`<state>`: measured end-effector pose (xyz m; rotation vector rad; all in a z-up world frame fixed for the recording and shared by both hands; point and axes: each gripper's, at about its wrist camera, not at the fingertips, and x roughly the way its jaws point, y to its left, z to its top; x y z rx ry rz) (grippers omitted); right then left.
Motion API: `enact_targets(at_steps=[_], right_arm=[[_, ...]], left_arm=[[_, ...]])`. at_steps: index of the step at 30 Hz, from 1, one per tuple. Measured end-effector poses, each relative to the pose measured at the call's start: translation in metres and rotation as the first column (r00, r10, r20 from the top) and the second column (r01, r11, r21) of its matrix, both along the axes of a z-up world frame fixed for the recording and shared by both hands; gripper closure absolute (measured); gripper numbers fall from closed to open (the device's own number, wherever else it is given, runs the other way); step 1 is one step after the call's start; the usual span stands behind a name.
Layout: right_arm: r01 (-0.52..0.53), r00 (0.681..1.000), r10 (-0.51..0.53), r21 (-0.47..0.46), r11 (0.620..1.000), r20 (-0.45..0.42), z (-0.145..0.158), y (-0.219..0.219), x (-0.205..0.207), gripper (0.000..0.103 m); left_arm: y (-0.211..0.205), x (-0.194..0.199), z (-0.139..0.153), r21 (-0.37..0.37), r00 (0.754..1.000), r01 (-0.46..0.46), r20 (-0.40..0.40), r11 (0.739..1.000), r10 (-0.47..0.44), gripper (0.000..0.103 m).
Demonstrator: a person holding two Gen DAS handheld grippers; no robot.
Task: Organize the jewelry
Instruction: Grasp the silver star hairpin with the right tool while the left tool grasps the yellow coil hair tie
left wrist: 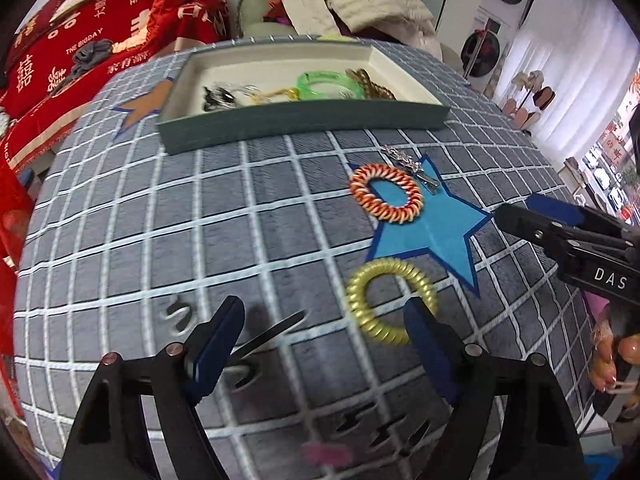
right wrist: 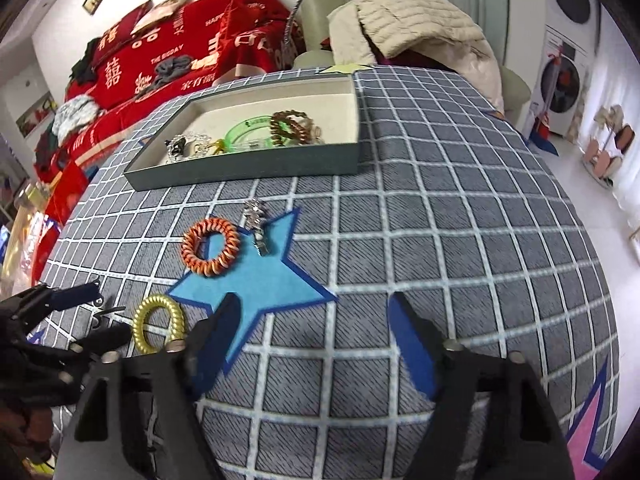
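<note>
Several pieces lie in the tray [right wrist: 248, 168]; near it wait an orange coil bracelet [right wrist: 211, 253], gold coil bracelet [right wrist: 157, 323] and silver clip [right wrist: 257, 226] (both grippers, left gripper [left wrist: 324, 320] and right gripper [right wrist: 312, 320], gape empty).

Red blanket [left wrist: 100, 40]: white lettering "THE BIGDAY" and "HAPPY", plus large Chinese characters, among them the double-happiness sign. Right tongs [left wrist: 516, 210], black housing: white letters "DAS". No other text is legible.
</note>
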<state>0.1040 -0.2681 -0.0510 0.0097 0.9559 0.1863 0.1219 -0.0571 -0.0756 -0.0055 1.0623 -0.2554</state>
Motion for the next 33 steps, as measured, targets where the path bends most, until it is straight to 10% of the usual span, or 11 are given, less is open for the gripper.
enact_targets(at_steps=[33], right_arm=[[-0.073, 0.996, 0.067, -0.114, 0.991, -0.052, -0.028, 0.037, 0.039, 0.035]], left_arm=[[-0.009, 0.007, -0.006, 0.077, 0.999, 0.004, 0.031, 0.997, -0.007, 0.008]])
